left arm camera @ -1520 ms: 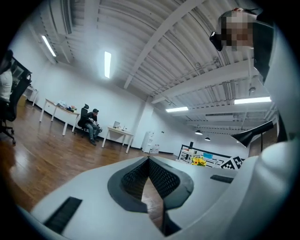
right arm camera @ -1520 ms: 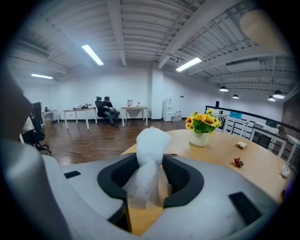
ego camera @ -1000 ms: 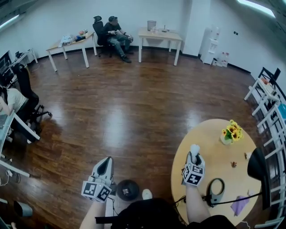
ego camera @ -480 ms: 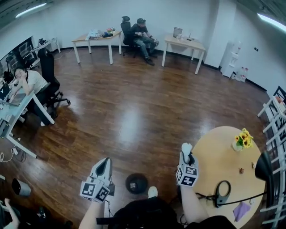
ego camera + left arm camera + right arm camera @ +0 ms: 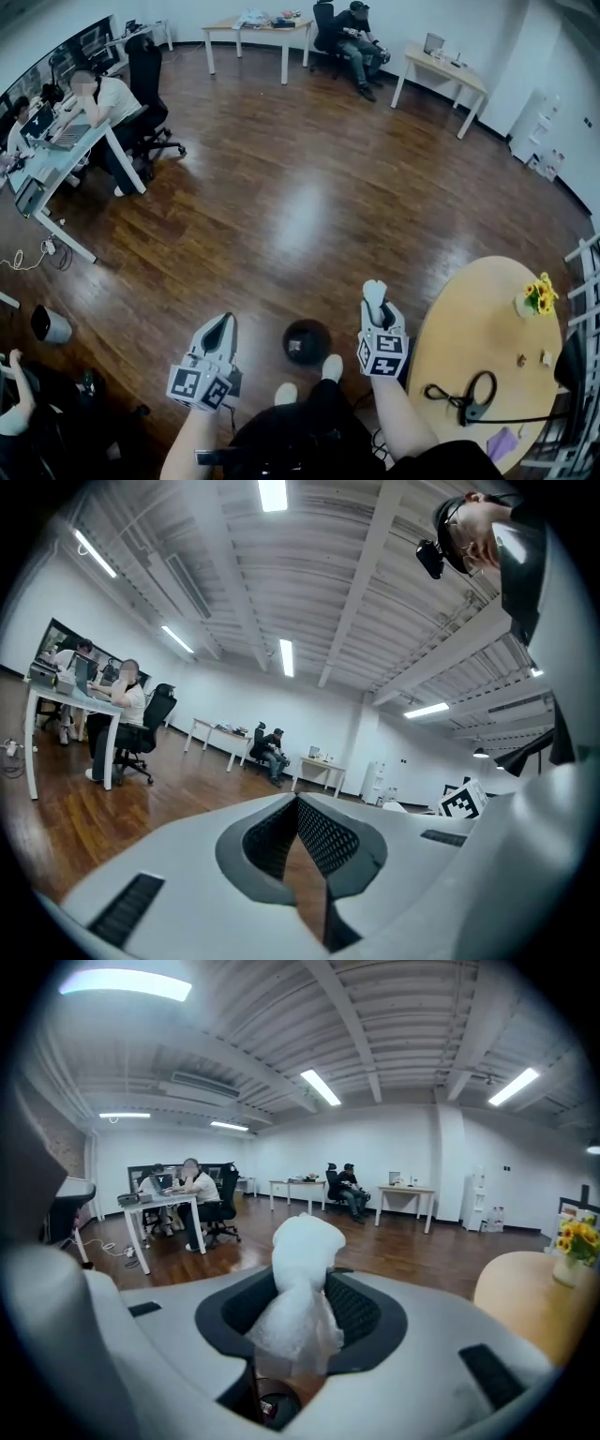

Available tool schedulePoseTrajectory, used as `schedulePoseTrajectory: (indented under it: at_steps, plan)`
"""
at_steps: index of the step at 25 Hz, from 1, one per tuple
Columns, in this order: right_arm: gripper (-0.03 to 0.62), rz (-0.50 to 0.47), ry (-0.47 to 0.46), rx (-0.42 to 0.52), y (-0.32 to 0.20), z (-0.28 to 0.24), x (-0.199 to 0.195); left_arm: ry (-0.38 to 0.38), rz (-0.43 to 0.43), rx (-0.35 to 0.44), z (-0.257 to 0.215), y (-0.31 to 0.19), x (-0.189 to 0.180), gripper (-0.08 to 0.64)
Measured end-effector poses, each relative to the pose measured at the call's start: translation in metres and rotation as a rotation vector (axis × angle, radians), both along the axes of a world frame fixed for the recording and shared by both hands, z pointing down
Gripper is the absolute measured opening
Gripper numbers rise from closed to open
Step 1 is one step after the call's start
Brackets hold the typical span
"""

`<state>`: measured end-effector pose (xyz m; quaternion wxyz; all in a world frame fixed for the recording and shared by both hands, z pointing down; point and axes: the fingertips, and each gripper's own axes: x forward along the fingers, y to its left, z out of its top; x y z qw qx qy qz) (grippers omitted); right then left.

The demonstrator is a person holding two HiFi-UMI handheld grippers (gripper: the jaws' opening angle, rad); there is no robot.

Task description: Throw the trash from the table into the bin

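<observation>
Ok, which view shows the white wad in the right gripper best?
The right gripper view: the white wad fills the centre, pinched between the jaws. The head view shows only its small tip poking out ahead of the right gripper. The left gripper view does not show it.

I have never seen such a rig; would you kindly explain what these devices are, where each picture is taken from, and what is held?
No robot: a person holds a two-fingered gripper in each hand. The wide picture comes from a camera on the person's head, looking down; the other two come from cameras riding on each gripper, looking along its fingers. The right gripper is closed on a crumpled white wad, perhaps tissue. The left gripper is shut and empty. A dark round bin stands on the floor. At right, a round wooden table carries yellow flowers, a looped black cable and a purple cloth.
</observation>
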<state>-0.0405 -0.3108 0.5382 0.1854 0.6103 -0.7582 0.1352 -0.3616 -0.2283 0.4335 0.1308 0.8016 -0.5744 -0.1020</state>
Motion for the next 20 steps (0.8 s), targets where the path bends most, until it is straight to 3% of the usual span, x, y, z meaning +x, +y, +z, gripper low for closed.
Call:
schedulePoseTrajectory:
  at_steps: [7, 15, 20]
  plan:
    - [0.155, -0.138, 0.024, -0.143, 0.020, 0.059, -0.054, -0.007, -0.067, -0.088, 0.032, 0.024, -0.033, 0.001]
    - [0.156, -0.303, 0.116, -0.356, 0.050, 0.166, -0.082, 0.027, -0.037, -0.283, 0.117, 0.007, -0.010, 0.001]
    - [0.158, -0.347, 0.130, -0.467, 0.064, 0.235, -0.088, 0.024, -0.012, -0.379, 0.165, 0.013, 0.009, 0.001]
